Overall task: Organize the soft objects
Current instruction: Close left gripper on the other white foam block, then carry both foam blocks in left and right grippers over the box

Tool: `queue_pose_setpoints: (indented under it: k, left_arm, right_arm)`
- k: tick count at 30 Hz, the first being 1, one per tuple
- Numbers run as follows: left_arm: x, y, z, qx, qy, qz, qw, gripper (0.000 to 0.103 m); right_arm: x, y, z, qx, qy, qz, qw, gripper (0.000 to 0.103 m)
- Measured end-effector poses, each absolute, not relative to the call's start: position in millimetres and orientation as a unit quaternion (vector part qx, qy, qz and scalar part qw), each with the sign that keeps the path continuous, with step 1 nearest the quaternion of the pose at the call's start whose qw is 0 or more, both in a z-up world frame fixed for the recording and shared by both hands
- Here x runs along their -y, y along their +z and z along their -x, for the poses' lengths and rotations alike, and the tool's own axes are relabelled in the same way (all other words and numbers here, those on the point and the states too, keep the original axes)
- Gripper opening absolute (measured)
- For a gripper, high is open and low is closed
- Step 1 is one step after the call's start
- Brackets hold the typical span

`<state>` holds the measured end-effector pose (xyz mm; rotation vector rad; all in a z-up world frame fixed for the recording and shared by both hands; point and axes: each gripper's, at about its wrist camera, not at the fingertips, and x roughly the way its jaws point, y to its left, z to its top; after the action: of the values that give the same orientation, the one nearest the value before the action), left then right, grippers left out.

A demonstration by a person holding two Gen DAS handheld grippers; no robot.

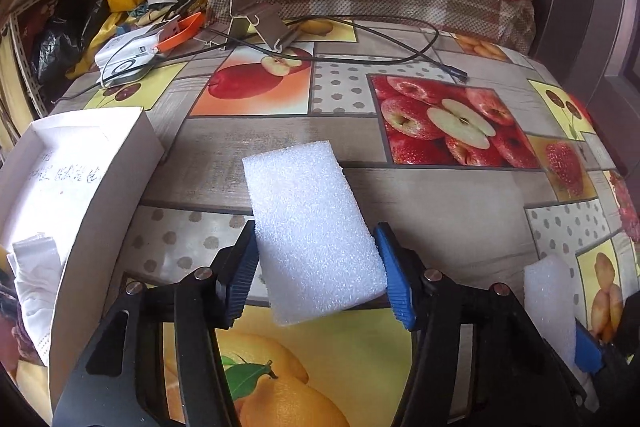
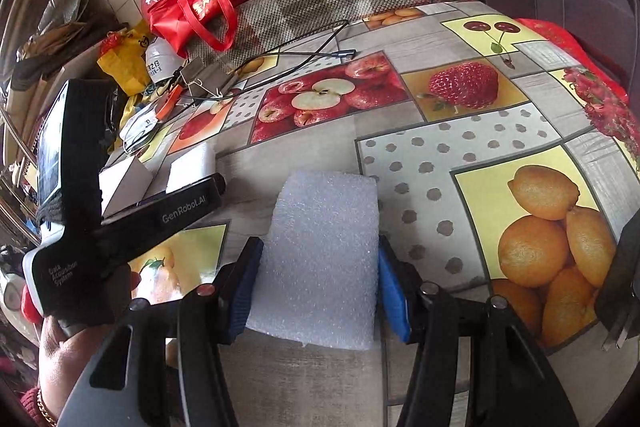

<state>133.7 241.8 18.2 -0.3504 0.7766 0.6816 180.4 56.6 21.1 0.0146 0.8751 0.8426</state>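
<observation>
Blue-padded fingers (image 1: 248, 267) of the left gripper (image 1: 316, 273) press both sides of a white foam block (image 1: 308, 231), while the right gripper (image 2: 316, 285) clamps a second foam block (image 2: 324, 259). Both blocks sit above the fruit-print tabletop (image 1: 440, 203) near its front edge, the white cardboard box (image 1: 100, 195) at its left edge.

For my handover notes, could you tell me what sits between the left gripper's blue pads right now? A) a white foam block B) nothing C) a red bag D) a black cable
A: the left gripper has a white foam block between its blue pads, which touch the block's two sides.
</observation>
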Motion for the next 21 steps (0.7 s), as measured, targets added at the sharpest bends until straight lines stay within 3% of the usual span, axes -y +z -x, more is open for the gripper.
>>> queue_pose_setpoints:
  k: [5, 11, 21]
  left_arm:
    - [-229.8, 35.2, -97.7, -0.297, 0.333, 0.169, 0.879, 0.057]
    - [-181.5, 53.2, -53.9, -0.237, 0.318, 0.090, 0.914, 0.057]
    - [-140.6, 63.4, 25.8, -0.180, 0.295, 0.035, 0.938, 0.057]
  right_arm:
    - [-55.3, 22.2, -180.5, -0.410, 0.398, -0.015, 0.821, 0.055]
    - [-50.1, 26.0, -179.4, -0.397, 0.412, -0.040, 0.819, 0.055]
    - [-46.1, 53.0, -143.7, -0.287, 0.428, -0.023, 0.857, 0.055]
